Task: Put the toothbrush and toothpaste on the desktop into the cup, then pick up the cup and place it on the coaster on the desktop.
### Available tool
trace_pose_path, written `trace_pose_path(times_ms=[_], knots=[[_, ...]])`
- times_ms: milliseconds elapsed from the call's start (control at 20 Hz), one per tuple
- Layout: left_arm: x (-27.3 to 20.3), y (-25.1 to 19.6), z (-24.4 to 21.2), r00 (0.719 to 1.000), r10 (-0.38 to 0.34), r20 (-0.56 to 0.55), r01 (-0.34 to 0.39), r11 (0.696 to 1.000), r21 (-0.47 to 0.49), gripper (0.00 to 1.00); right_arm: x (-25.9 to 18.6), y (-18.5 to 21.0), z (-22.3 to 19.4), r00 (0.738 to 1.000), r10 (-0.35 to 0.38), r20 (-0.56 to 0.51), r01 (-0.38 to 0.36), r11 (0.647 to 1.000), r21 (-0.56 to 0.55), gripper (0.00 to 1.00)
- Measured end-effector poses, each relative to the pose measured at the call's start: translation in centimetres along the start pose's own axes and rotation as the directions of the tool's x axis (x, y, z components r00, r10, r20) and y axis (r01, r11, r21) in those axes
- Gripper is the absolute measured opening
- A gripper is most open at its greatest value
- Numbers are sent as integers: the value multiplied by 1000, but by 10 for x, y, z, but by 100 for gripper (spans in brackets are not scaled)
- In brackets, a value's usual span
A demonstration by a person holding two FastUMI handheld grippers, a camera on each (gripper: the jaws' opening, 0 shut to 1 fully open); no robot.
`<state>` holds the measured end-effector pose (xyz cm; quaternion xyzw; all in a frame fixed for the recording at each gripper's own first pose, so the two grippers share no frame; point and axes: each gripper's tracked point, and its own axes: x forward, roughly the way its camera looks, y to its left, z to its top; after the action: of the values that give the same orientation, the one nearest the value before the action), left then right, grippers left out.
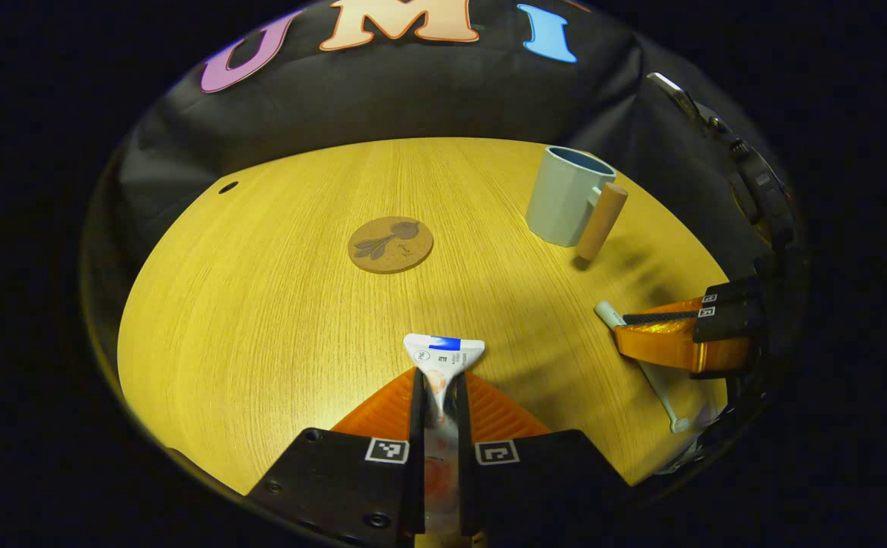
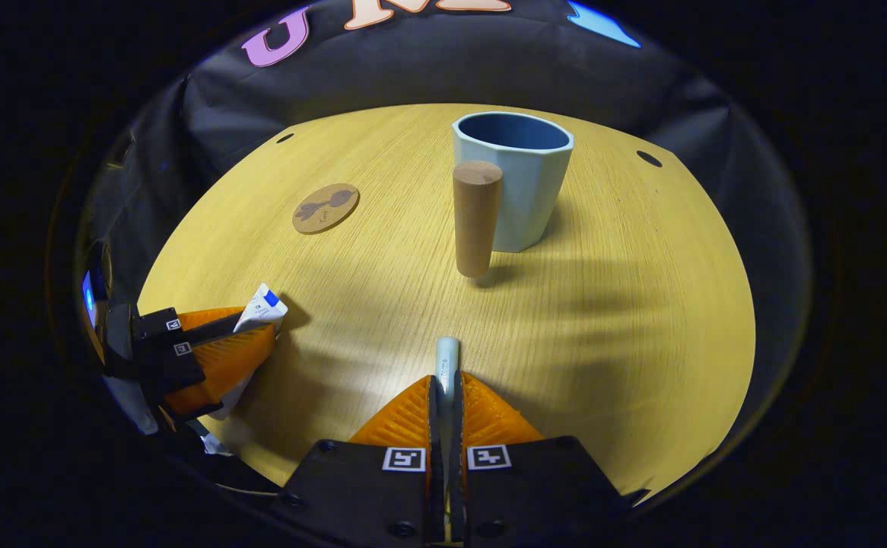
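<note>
Gripping soft toothpaste point(image 1: 443, 358) mid-tube in left claw point(image 1: 441, 396), right claw point(image 2: 447, 396) clamping stiff, thin toothbrush point(image 2: 447, 358); cup point(image 2: 516, 183) ahead.

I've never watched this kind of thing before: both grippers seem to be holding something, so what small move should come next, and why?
Probably lift the left gripper and carry its toothpaste toward the cup. Both fingers already press on the tube, the right gripper likewise clamps the toothbrush, and the cup stands open and looks empty, away from the coaster.

left gripper point(image 1: 441, 396) clamped, right gripper point(image 2: 449, 396) seemingly clamped
</note>
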<state>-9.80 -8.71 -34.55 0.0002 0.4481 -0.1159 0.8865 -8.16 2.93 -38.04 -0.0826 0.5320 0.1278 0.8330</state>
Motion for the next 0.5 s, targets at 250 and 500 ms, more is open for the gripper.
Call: trace_pose_path(times_ms=[250, 500], knots=[[-1, 0, 3, 1000, -5, 14, 6, 1000, -16, 8, 0, -1, 1, 999, -18, 39, 17, 999, 47, 6], [-5, -2, 6, 998, -69, -5, 69, 995, -73, 0, -5, 8, 7, 995, 20, 97, -33, 991, 133, 6]])
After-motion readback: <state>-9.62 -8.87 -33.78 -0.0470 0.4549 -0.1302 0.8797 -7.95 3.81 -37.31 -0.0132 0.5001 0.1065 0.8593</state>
